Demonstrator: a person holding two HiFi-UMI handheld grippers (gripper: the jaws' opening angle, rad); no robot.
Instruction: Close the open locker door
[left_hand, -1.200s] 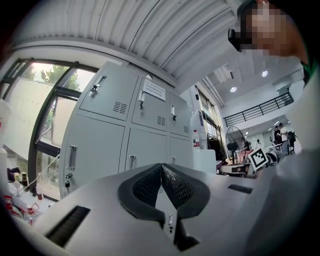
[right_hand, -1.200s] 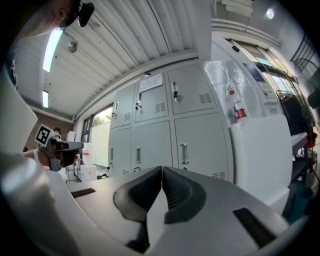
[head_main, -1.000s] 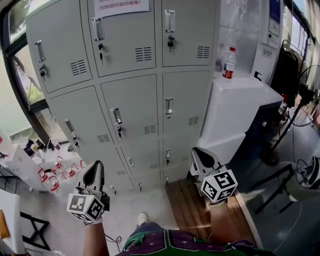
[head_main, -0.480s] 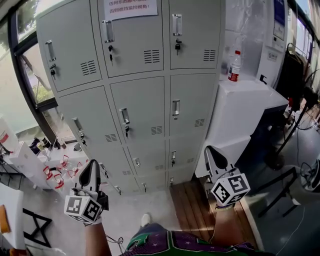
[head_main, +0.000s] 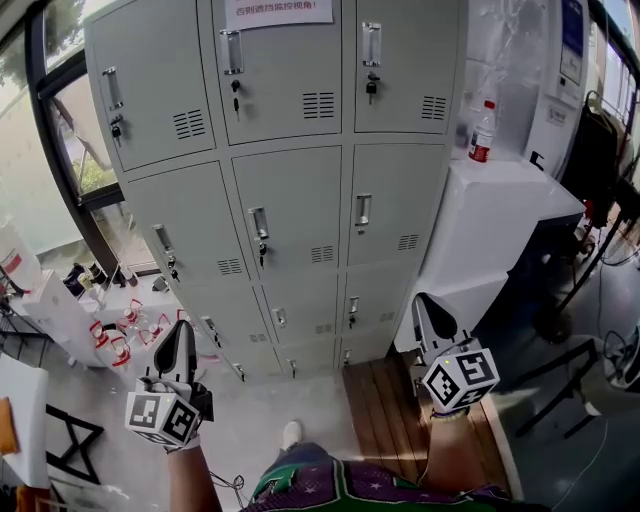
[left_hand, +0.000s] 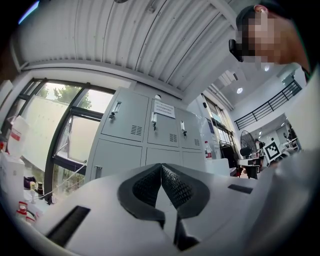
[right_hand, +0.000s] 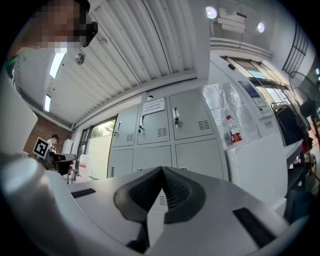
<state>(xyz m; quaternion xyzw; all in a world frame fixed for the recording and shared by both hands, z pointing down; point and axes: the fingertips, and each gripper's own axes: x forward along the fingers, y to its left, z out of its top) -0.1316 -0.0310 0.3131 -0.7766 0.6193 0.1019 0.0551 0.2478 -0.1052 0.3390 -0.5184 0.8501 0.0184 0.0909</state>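
Free floor (head_main: 245, 412) before lockers (head_main: 290, 215), cabinet (head_main: 490, 230) right

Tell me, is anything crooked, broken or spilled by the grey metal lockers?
Nothing stands out. Every door of the grey metal lockers that shows sits flush and shut, and the clear plastic bottle with a red label stands upright on the white cabinet.

Two hand-held grippers (head_main: 184, 328) (head_main: 419, 300), one bottle (head_main: 483, 132) — three columns of lockers (head_main: 300, 190).
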